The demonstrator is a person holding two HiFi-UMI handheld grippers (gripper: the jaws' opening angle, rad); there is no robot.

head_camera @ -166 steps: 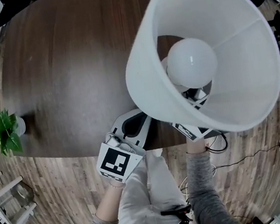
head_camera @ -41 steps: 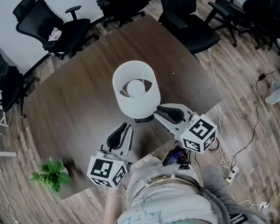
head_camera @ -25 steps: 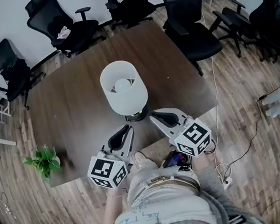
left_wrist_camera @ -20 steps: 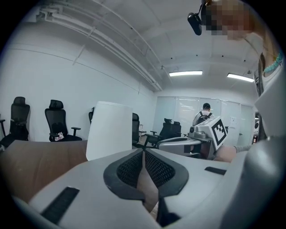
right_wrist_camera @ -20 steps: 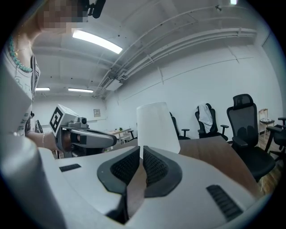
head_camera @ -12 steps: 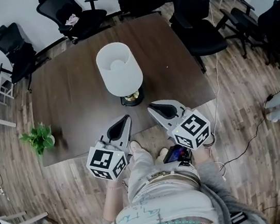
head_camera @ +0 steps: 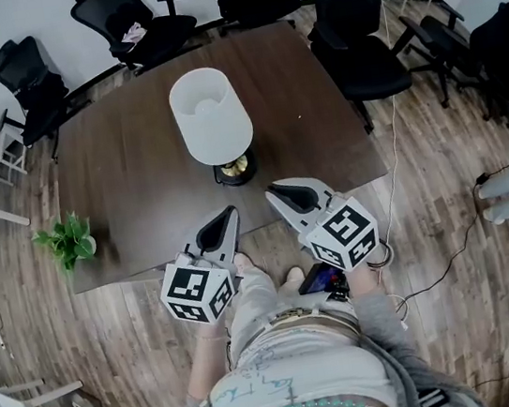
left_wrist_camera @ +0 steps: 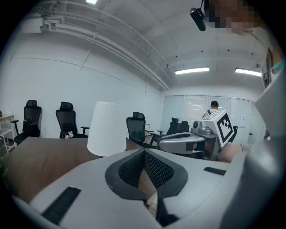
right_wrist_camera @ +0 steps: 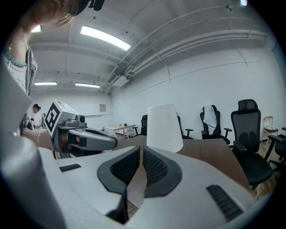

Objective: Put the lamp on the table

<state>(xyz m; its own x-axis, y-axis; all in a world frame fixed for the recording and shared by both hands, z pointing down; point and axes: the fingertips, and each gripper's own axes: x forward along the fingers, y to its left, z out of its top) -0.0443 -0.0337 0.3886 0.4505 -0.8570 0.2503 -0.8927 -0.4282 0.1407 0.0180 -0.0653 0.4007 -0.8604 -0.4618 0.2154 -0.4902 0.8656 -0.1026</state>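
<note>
The person is holding both grippers out side by side, nearly level, over the near edge of the table (head_camera: 117, 171), each aiming toward the lamp (head_camera: 212, 119) (left_wrist_camera: 107, 129) (right_wrist_camera: 164, 127). The left gripper (head_camera: 229, 212) (left_wrist_camera: 144, 152) is pressing its ribbed dark pads together on nothing. The right gripper (head_camera: 271, 189) (right_wrist_camera: 140, 150) is leaving only a thin slit, likewise empty. The lamp is standing upright on the dark wood-grain table, apart from both grippers and closer to the near edge than the far one. The head view is showing its round dark base (head_camera: 233, 170) and the bulb (head_camera: 206, 106) inside the open top. The gripper views are showing only the smooth white shade's tapering side, plus the other gripper's grey shell alongside.
</note>
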